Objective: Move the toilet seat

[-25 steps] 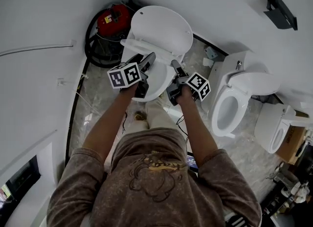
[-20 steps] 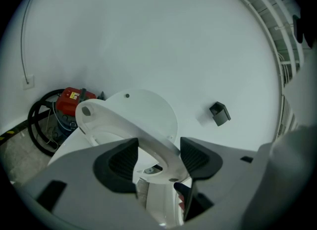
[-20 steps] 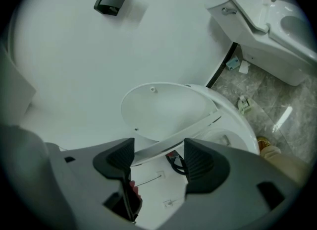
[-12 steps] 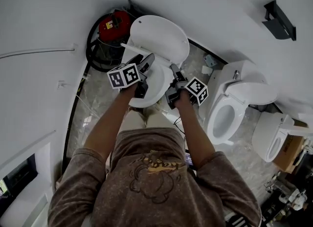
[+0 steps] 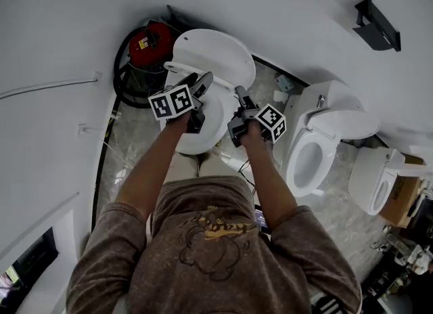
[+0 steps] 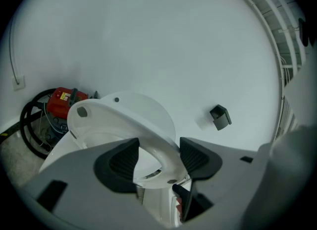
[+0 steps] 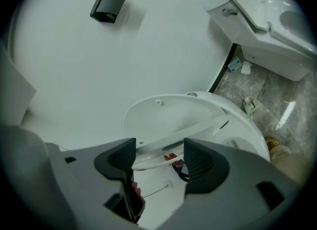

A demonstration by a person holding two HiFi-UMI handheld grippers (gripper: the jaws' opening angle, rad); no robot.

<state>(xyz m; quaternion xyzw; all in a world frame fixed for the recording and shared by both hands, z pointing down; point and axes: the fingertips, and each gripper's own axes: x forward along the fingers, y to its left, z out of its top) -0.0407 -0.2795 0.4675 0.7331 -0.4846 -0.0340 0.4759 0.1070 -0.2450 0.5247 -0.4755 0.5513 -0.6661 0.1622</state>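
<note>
The white toilet seat [image 5: 180, 69] stands half raised in front of the upright lid [image 5: 216, 52], over the bowl [image 5: 203, 130]. My left gripper [image 5: 201, 84] reaches to the seat's front. In the left gripper view the seat ring [image 6: 148, 135] runs between the two black pads [image 6: 119, 162] and fills the left gripper [image 6: 157, 157] from pad to pad. My right gripper [image 5: 238, 96] is beside the bowl's right side. The right gripper [image 7: 158, 157] has its pads apart, and the seat's edge [image 7: 183, 134] crosses beyond the gap, the lid [image 7: 168, 110] behind it.
A red vacuum cleaner with a black hose [image 5: 145, 42] stands left of the toilet by the wall. Two more white toilets [image 5: 318, 143] [image 5: 375, 177] stand to the right. A black holder [image 5: 377, 16] hangs on the wall. Small scraps [image 5: 281, 89] lie on the marble floor.
Both grippers have stayed at the seat. The right gripper has drifted slightly up and left, and the head view has shifted a little.
</note>
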